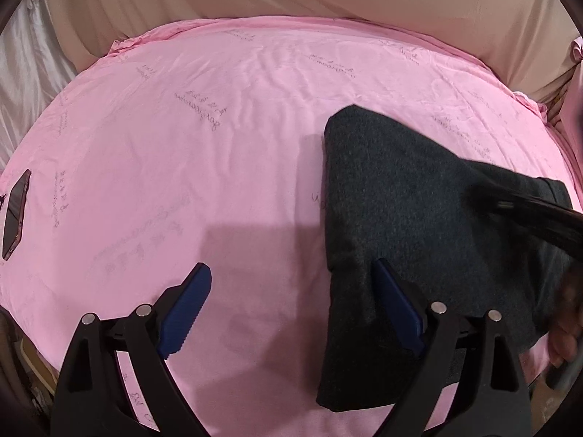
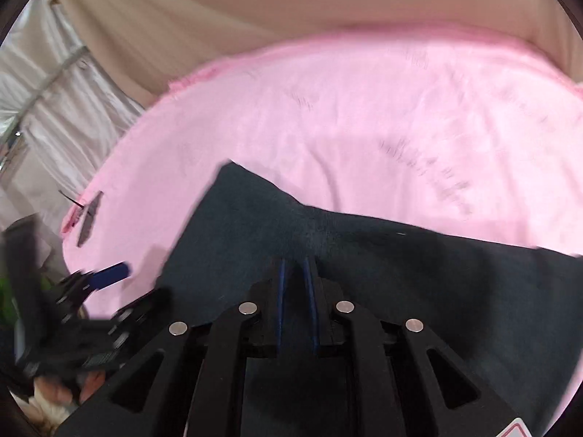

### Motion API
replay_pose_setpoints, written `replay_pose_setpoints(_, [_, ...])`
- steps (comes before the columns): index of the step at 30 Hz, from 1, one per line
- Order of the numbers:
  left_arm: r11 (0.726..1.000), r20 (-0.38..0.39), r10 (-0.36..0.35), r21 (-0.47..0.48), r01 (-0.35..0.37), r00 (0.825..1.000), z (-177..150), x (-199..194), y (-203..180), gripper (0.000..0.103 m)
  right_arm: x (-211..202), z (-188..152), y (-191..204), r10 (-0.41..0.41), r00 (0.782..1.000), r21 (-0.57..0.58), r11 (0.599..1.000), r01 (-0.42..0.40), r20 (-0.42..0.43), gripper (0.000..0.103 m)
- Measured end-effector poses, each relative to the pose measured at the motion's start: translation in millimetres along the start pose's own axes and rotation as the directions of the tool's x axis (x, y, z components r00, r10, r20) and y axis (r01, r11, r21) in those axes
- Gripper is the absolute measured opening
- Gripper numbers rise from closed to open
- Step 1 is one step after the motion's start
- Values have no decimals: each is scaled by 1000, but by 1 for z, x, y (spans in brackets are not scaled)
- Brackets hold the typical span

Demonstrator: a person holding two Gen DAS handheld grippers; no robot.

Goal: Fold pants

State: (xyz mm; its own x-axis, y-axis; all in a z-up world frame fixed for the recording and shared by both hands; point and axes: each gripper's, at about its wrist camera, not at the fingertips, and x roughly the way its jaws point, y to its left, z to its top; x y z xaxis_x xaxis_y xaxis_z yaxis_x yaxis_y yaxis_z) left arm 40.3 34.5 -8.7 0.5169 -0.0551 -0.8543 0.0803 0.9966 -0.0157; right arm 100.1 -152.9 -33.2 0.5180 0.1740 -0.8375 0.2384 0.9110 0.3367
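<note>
Both grippers are working over the pink sheet (image 1: 226, 116), which is spreading across nearly the whole bed. In the left wrist view the dark pants (image 1: 419, 211), already folded into a compact wedge, are lying at about four o'clock on that sheet, one corner pointing toward twelve.

Left gripper (image 1: 291, 309) is standing spread wide, gripping nothing; its right-hand finger is overlapping the near edge of the pants, the other hanging over bare sheet. Right gripper (image 2: 296, 284) is clenched, jaws nearly together, over a puckered ridge of the fabric; whether cloth is actually pinched between the pads I cannot tell, since the view is smeared by motion.

Judging by the shape, the fold is looking far along, with tidying or a last fold remaining. Doing it well probably means keeping the layers stacked, moving the cloth low and flat rather than lifting it, and using the released claw to pin the near edge so nothing slides.

A phone-like dark slab (image 1: 16, 215) is lying at nine o'clock, well apart from the pants.
</note>
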Motion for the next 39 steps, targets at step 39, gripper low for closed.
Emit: replay_pose_setpoints(39, [994, 6, 19, 110, -20, 1000, -16, -24, -59, 90, -176, -139, -101, -220, 946, 312, 940, 140, 238, 32])
